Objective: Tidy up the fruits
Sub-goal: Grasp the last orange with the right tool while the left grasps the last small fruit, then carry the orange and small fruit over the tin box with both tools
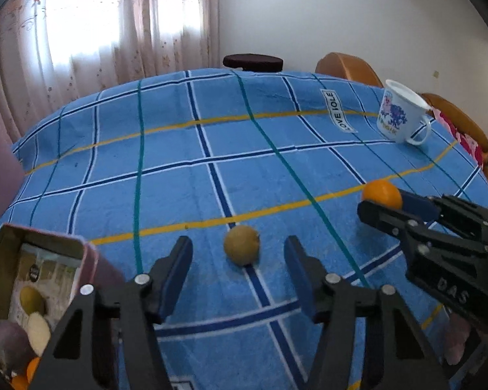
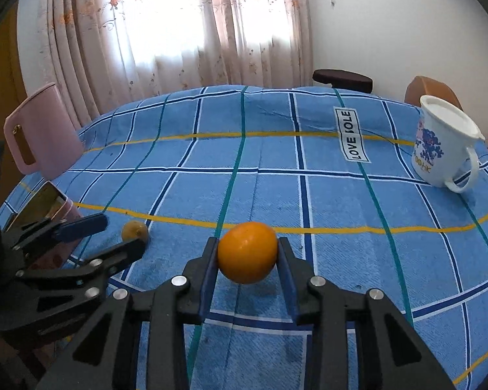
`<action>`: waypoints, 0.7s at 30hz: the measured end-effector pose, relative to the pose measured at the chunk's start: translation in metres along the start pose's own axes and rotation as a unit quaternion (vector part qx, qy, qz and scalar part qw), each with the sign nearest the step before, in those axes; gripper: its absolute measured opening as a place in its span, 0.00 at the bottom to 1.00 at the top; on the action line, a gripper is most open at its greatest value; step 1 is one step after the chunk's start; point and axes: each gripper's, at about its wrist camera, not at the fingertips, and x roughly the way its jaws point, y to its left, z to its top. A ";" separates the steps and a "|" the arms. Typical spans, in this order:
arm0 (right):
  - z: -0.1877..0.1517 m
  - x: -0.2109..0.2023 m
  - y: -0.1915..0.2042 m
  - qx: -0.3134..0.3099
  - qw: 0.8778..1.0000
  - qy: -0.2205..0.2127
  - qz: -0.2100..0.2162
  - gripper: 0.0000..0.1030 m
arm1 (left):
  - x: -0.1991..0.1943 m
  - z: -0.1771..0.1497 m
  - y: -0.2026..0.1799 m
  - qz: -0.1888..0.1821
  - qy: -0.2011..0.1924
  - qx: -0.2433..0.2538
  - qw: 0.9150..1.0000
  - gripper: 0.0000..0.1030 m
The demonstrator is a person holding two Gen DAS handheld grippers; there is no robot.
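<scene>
Right tongs (image 2: 248, 253) round orange (image 2: 247, 252), mug (image 2: 445, 149) beyond

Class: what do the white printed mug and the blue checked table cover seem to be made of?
White printed mug: probably enamelled metal or glazed ceramic; glossy, thin flared rim. Blue checked table cover: woven cloth, matt and towel-like; fuzzy texture, sewn label.

Cloth (image 1: 166, 195): blue, navy-white, teal and yellow check. Orange (image 2: 247, 252) bright orange; small fruit (image 1: 241, 249) dull yellow-brown. Mug (image 2: 439, 149), upper right: white, blue-pink print. Curtain (image 2: 179, 32): pale pink, floral. Box (image 1: 91, 260), lower left: pink.
</scene>
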 end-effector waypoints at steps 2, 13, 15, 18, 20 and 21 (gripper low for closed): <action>0.000 0.000 0.001 -0.002 1.000 -0.001 0.000 0.36 | 0.007 0.002 -0.001 -0.009 0.014 -0.002 1.000 0.50; 0.000 -0.005 -0.001 -0.001 1.000 -0.015 0.021 0.36 | 0.015 0.004 0.003 -0.041 0.031 -0.019 0.998 0.25; -0.001 -0.008 0.000 -0.003 1.000 -0.022 0.022 0.36 | 0.013 0.004 0.002 -0.045 0.027 -0.018 0.998 0.25; 0.000 -0.011 0.001 -0.006 0.999 -0.030 0.022 0.36 | 0.006 0.003 -0.003 -0.040 0.011 -0.007 0.999 0.25; -0.001 -0.013 0.002 -0.009 0.999 -0.035 0.024 0.36 | 0.001 0.002 -0.005 -0.035 0.000 -0.002 0.999 0.25; -0.001 -0.014 0.002 -0.010 0.999 -0.039 0.024 0.36 | -0.001 0.002 -0.005 -0.035 -0.004 -0.001 0.999 0.25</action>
